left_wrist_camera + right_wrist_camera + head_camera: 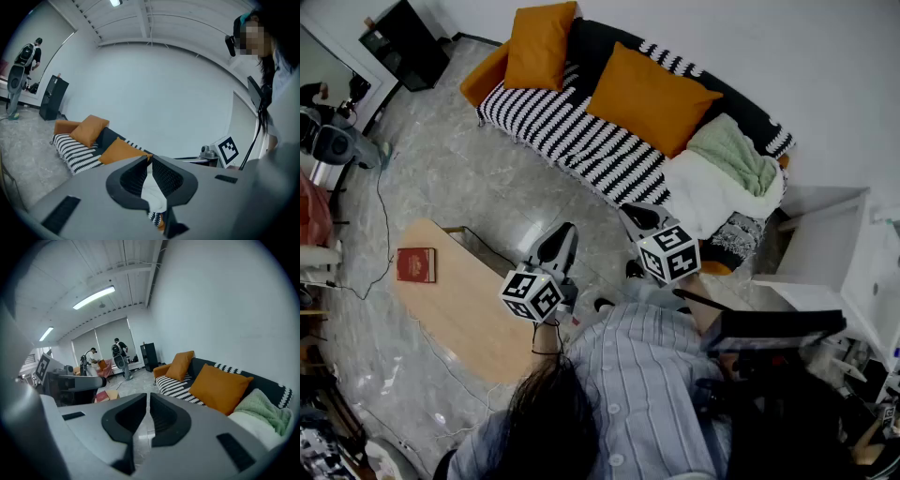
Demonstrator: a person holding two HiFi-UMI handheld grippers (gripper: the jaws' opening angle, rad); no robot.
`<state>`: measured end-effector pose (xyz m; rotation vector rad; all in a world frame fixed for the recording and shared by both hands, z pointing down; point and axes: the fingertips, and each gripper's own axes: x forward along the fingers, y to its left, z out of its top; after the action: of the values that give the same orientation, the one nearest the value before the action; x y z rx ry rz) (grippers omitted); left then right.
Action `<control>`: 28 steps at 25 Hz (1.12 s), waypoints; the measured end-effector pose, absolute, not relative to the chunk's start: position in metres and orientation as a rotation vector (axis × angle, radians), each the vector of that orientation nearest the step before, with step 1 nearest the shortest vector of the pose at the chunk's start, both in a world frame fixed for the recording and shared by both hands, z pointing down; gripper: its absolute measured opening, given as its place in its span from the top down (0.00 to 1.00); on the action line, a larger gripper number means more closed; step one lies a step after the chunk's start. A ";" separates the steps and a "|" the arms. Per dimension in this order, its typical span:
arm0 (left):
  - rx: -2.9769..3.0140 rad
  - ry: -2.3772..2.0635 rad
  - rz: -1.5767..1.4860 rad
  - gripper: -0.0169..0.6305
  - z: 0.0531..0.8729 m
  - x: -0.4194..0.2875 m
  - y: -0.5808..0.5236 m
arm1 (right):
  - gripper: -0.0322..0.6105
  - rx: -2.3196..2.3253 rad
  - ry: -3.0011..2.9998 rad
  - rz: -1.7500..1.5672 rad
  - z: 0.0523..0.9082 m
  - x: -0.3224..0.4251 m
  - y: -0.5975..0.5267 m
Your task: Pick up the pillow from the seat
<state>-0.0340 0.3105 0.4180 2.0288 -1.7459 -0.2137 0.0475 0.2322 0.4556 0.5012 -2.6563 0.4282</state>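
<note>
Left gripper (150, 158) and right gripper (148, 395) are both clamped shut and empty; the pillow (649, 97) looks light and squishy, so I'd pinch a corner.

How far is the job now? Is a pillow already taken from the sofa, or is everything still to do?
Done: nothing yet; the nearer orange pillow and the farther orange pillow both rest on the sofa. In hand: nothing; the left gripper and the right gripper are shut, empty and short of the sofa. Left: reach a pillow, open, grip it and lift it.
</note>
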 end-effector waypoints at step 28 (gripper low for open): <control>2.043 -1.666 -0.270 0.93 0.424 -0.020 0.206 | 0.89 0.537 -2.662 0.553 0.466 0.062 0.129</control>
<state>-0.0197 0.2055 0.4244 2.0430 -1.6657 -0.2697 0.0617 0.1286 0.4663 0.5370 -2.6624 0.5529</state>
